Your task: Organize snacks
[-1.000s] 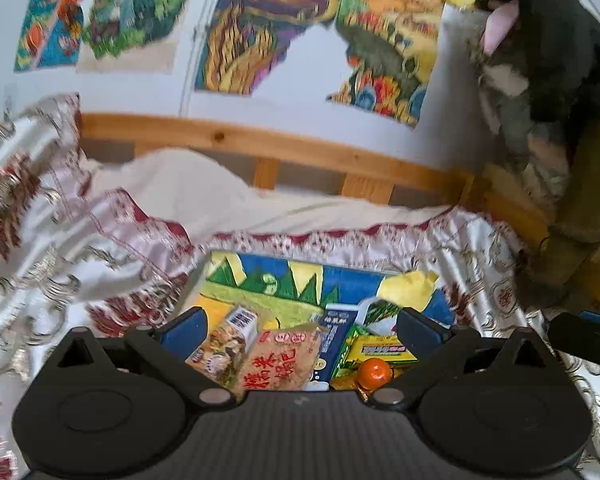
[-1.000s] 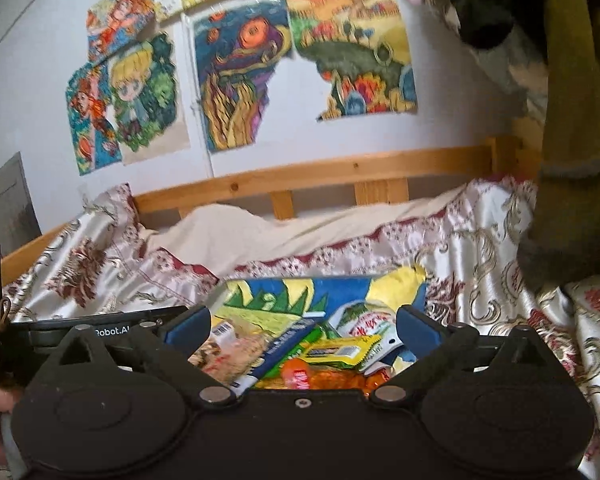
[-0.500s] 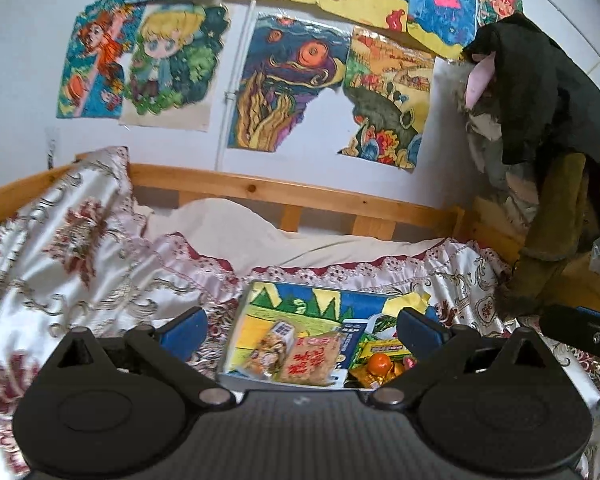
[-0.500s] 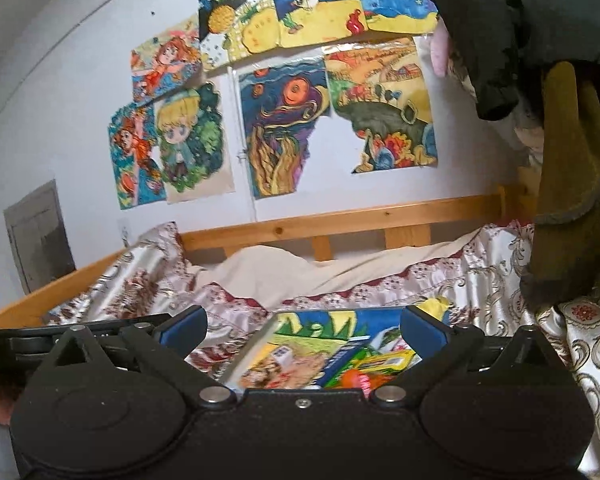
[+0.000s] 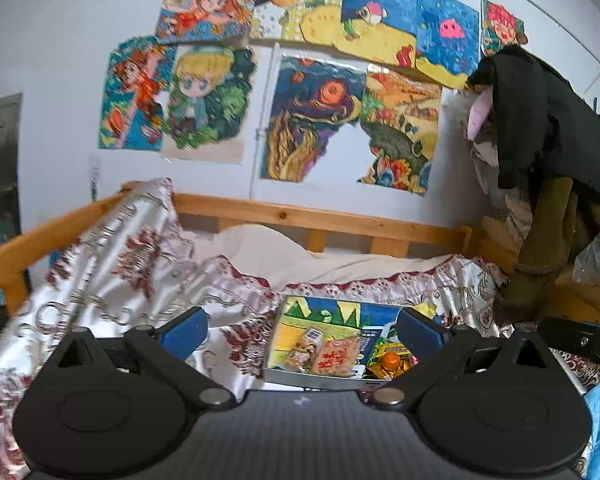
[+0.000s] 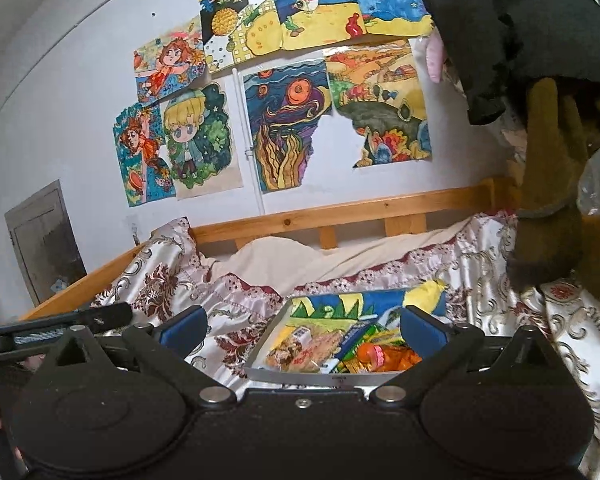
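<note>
Both tools have pulled back and up from the tray since a second ago, so the snacks that filled the lower middle of each view now look small and farther off, and more of the wall of drawings (image 5: pixel 312 92) shows above.

We see our left tool (image 5: pixel 302 330) with its blue pads (image 5: pixel 184 330) spread wide and nothing between them. Our right tool (image 6: pixel 302 330) is just as wide, also holding nothing.

The tray (image 5: pixel 312 378) lies on the patterned bedspread (image 5: pixel 112 264) of the bed, its inside lined with a bright picture of green peaks on blue. In the left view it sits at about 5 o'clock from centre, toward the right pad. In the right view the tray (image 6: pixel 300 378) sits at 6 o'clock, between the pads.

Inside it, the snacks (image 5: pixel 332 354) are bunched at the near end: a pale packet with a printed label, a tan packet with red lettering touching it, a blue packet beside that, and green and yellow wrappers at the right with a small orange ball (image 5: pixel 390 360) on top.

A wooden rail (image 5: pixel 320 220) runs behind the bed at 12 o'clock. Dark clothes (image 5: pixel 540 120) hang at 2 o'clock. In the right view, part of the other tool's black body (image 6: pixel 56 326) shows at 9 o'clock.
</note>
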Demonstrator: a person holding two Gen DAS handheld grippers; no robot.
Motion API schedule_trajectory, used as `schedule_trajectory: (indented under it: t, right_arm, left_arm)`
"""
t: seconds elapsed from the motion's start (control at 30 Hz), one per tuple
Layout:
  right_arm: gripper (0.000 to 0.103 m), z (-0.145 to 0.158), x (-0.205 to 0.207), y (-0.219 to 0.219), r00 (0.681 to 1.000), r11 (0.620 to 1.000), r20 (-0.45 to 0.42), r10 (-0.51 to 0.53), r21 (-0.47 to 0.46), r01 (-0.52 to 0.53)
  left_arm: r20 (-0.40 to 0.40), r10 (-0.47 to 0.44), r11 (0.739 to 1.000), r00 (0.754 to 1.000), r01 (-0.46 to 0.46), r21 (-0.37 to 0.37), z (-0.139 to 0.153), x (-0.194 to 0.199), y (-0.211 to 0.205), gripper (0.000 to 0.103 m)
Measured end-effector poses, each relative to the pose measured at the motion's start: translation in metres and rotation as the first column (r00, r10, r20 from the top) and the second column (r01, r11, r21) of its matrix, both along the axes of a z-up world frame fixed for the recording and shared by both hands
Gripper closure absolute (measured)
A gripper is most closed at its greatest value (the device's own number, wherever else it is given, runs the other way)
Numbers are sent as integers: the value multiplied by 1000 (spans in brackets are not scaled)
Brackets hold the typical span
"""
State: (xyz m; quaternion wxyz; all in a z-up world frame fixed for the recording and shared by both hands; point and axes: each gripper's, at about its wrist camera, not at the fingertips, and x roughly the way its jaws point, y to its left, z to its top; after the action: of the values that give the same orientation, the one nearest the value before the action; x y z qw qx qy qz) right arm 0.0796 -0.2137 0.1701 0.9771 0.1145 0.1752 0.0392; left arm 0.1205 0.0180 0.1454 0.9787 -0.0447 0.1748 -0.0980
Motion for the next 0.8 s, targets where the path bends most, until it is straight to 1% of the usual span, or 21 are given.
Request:
schedule_trajectory:
  t: [0.13, 0.2, 0.23, 0.3, 0.37, 0.47, 0.57, 0.6, 0.67, 0.73, 0.8]
  right_arm:
    - [1, 23, -22, 2, 999, 1000, -25, 21, -9, -21]
    - [1, 34, -34, 2, 999, 1000, -28, 23, -19, -23]
    - [1, 38, -38, 1, 999, 1000, -38, 21, -17, -21]
    - [1, 45, -45, -4, 998, 1000, -63, 12, 1, -12]
    - [1, 48, -55, -11, 998, 1000, -68, 6, 22, -5]
    - [1, 53, -69, -18, 996, 999, -82, -20, 28, 22]
    - [1, 55, -83, -23, 997, 999, -76, -18, 46, 22]
    - [1, 56, -87, -24, 997, 999, -70, -15, 46, 18]
    - [1, 57, -94, -25, 998, 1000, -59, -7, 29, 9]
    - [1, 57, -97, -28, 998, 1000, -60, -6, 7, 6]
    - [1, 57, -95, -29, 997, 1000, -76, -14, 8, 15]
  left_arm:
    - [-2, 21, 1000, 1000, -21, -18, 18, -28, 10, 0]
    - [-7, 12, 999, 1000, -12, -34, 26, -40, 15, 0]
    - [-12, 6, 1000, 1000, -7, -30, 30, -44, 15, 0]
    - [-21, -5, 1000, 1000, 5, -8, 37, -52, 14, 0]
    - [-17, -19, 1000, 1000, 19, 12, 43, -62, 13, 0]
    - [-39, -26, 998, 999, 28, 50, 46, -73, 6, 0]
    - [5, -11, 993, 1000, 11, 117, 45, -89, -6, 0]
    - [10, -15, 988, 1000, 14, 152, 44, -93, -12, 0]
    - [14, -20, 982, 1000, 17, 188, 41, -99, -21, 0]
    - [15, -34, 983, 999, 31, 180, 39, -104, -25, 0]
    - [-18, -34, 990, 999, 36, 139, 38, -102, -22, 0]
